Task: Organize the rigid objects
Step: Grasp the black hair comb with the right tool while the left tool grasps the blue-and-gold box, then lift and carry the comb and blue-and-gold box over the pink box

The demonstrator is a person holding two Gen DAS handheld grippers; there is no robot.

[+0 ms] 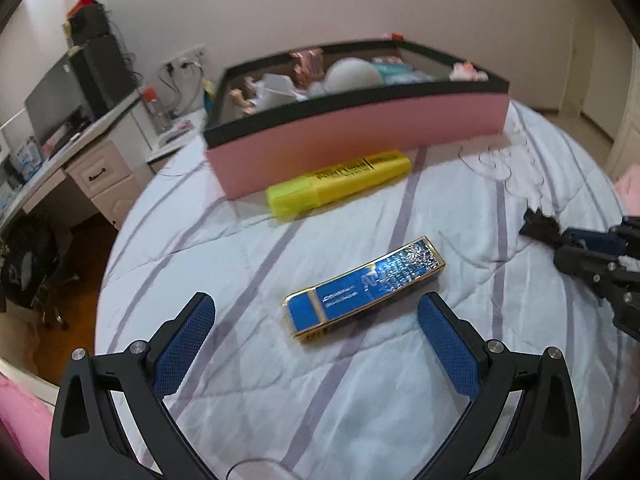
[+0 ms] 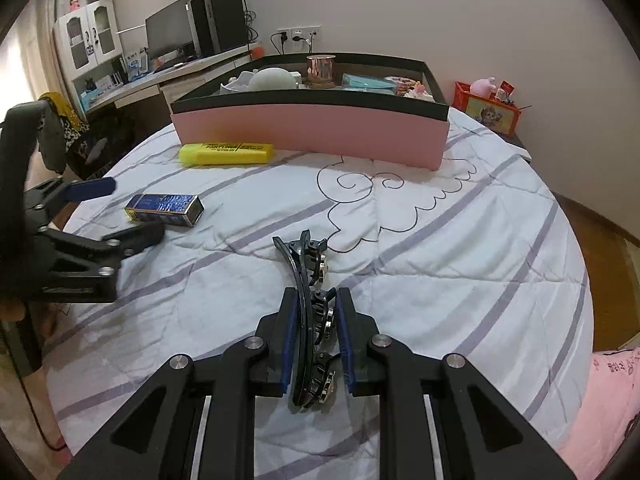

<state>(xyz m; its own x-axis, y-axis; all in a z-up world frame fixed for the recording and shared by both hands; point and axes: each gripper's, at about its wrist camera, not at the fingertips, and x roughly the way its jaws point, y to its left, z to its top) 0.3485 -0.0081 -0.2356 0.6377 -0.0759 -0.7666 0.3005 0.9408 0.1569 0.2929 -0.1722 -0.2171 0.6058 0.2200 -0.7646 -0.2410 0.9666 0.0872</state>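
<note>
Two grips differ: your right gripper is clamped on the black hair clip lying on the bed; lift it straight, keeping it level. Your left gripper, jaws apart, hovers before the blue box. Clear bedding leads to the pink box; mind its near wall.

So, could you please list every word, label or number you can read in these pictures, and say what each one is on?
"PORT-LINER": black print on the yellow highlighter, roughly legible; smaller lines are blurred.
Blue and gold box: print too blurred to read.
Orange box by the wall: no readable text.
Pink bedding: characters too small.
</note>
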